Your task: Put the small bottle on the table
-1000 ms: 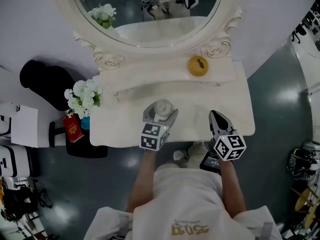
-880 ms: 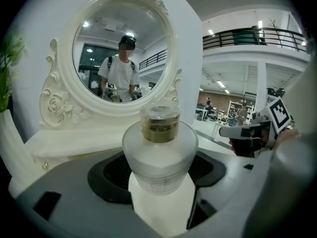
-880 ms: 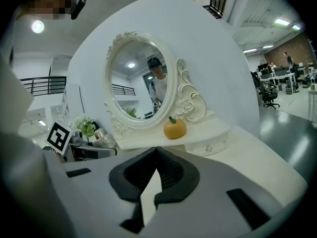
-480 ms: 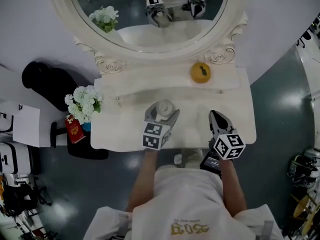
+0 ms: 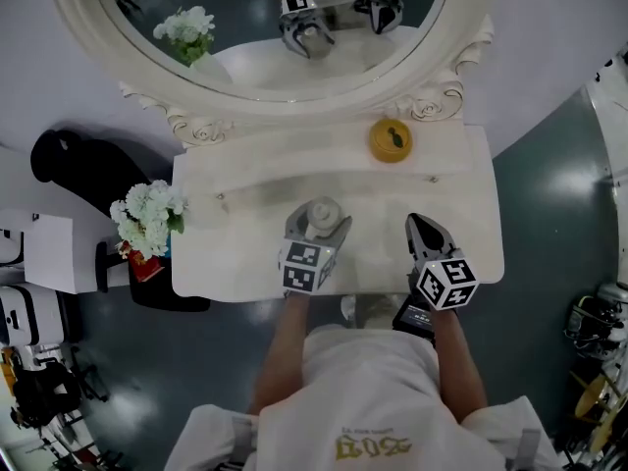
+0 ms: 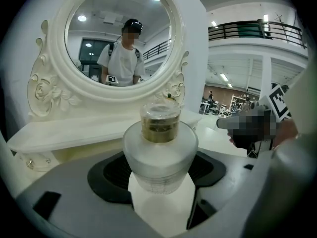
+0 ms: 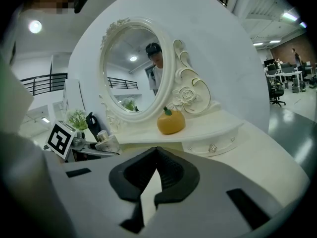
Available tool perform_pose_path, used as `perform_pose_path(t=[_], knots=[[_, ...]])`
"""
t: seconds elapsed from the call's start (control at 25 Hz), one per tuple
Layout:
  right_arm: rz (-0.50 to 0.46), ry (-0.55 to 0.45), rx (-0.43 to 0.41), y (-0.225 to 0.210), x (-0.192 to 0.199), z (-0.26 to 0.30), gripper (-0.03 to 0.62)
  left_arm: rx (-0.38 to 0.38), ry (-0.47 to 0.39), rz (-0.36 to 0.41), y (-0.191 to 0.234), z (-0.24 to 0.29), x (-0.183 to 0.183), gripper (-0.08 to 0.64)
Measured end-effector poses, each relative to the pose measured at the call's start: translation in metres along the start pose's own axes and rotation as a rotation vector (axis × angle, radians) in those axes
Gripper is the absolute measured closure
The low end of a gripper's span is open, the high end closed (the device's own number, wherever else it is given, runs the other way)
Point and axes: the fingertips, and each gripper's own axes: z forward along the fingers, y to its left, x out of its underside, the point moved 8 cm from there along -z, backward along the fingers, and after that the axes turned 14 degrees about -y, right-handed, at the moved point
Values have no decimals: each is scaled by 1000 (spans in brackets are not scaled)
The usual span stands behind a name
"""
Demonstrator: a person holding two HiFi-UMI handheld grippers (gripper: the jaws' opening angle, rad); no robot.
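The left tool is still clamping the small bottle at 6 o'clock on the desk, unreleased; the right tool is idling closed, empty.

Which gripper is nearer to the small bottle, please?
Left. The left gripper holds the small bottle between its jaws; the right gripper sits apart, to the bottle's right, shut.
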Motion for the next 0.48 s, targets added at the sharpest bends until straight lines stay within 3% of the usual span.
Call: perform_pose_path(t=[0.48], knots=[[11, 78, 6, -19, 18, 24, 580, 15, 89, -13, 7, 29, 38, 213]])
